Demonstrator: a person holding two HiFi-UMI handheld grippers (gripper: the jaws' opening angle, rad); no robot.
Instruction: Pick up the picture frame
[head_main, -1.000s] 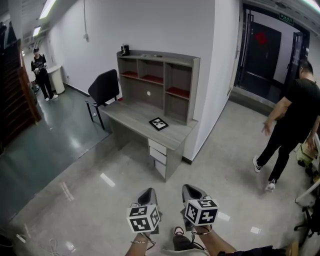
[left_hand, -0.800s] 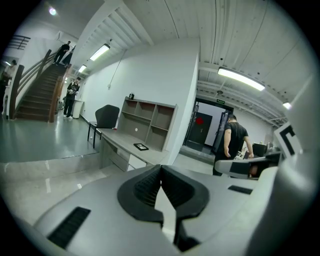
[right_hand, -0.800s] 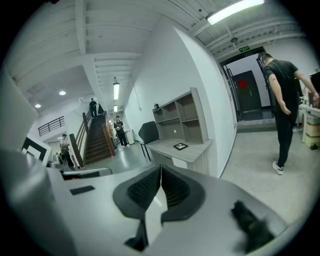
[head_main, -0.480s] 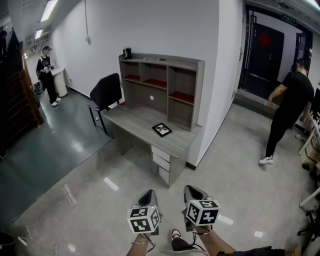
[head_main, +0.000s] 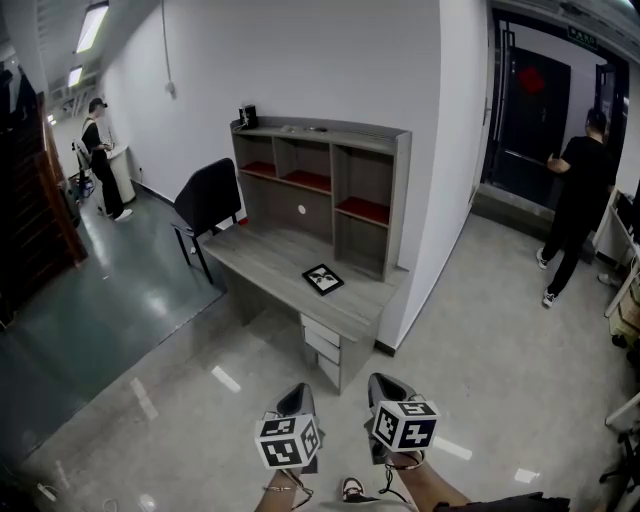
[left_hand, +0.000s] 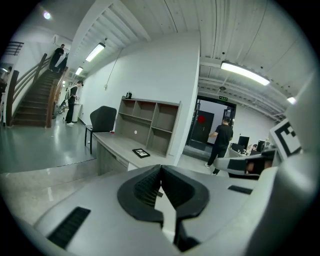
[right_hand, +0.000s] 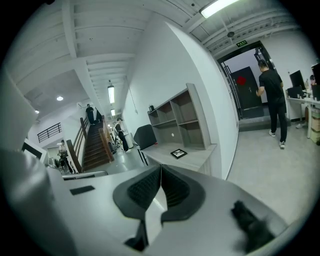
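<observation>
A small black picture frame (head_main: 322, 279) with a white picture lies flat on the grey desk (head_main: 270, 252), near the desk's right end and in front of the shelf unit. It also shows far off as the picture frame (left_hand: 141, 153) in the left gripper view and the picture frame (right_hand: 178, 153) in the right gripper view. My left gripper (head_main: 295, 398) and right gripper (head_main: 385, 385) are side by side at the bottom of the head view, well short of the desk, pointing toward it. Both are shut with nothing between the jaws.
A grey shelf unit (head_main: 322, 181) stands on the desk's back, and a black chair (head_main: 207, 196) is at its left end. Drawers (head_main: 325, 343) face me. A person in black (head_main: 577, 198) stands by the dark door at the right, another person (head_main: 102, 155) far left. Stairs (left_hand: 35, 100) rise at the left.
The desk and frame have drawn closer in the head view. The person at the right has walked away to the door. Both grippers stay shut, side by side.
</observation>
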